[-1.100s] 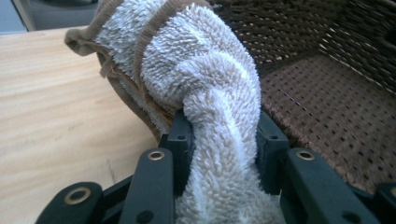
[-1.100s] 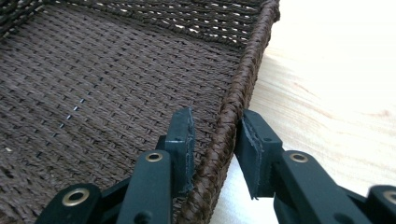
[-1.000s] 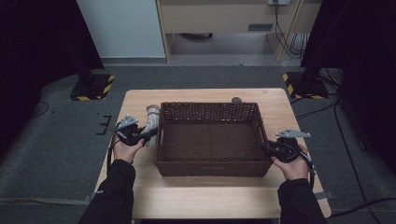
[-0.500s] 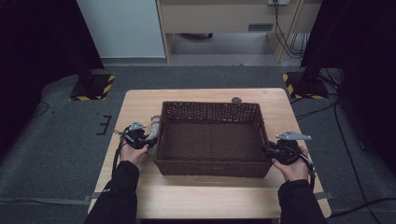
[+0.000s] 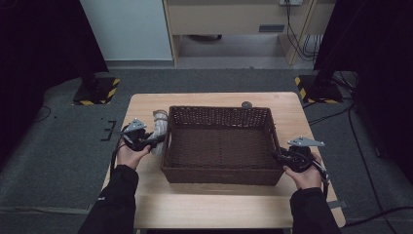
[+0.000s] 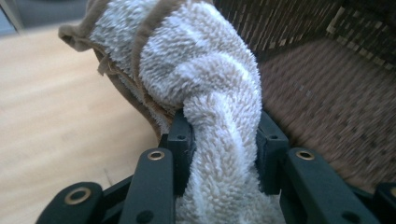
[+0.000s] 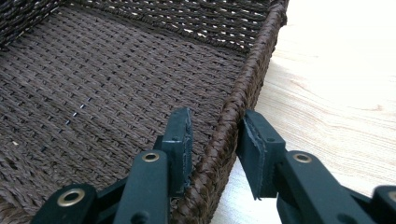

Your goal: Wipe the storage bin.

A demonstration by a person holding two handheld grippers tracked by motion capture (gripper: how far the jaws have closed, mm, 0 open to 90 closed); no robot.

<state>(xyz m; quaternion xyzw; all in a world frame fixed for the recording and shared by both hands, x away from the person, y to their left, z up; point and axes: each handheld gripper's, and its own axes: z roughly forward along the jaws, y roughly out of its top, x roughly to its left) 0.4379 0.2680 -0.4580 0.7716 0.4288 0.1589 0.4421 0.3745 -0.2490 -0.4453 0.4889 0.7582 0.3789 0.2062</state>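
My left gripper (image 6: pixel 218 140) pinches a rolled towel (image 6: pixel 201 79) just outside the basket's (image 5: pixel 219 173) left wall; my right gripper (image 7: pixel 214 142) straddles the right rim, jaws not quite clamped. I should lift the towel clear before swinging it inside

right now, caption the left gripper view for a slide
Left gripper shut on a fluffy towel beside the wicker basket.
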